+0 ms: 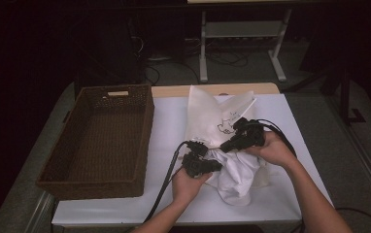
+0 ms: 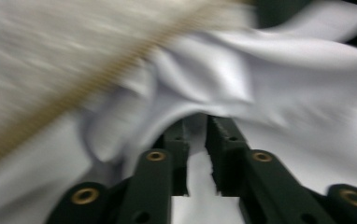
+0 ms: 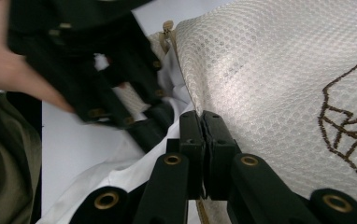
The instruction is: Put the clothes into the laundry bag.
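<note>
High view: mesh bag (image 1: 211, 114) lengthwise away

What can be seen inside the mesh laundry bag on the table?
White cloth spills from the mesh bag at its zipper edge, where the left gripper pinches it. How far the cloth reaches inside is hidden by the mesh.

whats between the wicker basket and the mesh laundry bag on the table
Bare white table top lies between the wicker basket and the mesh laundry bag; nothing stands on that stretch, as the high view shows.
</note>
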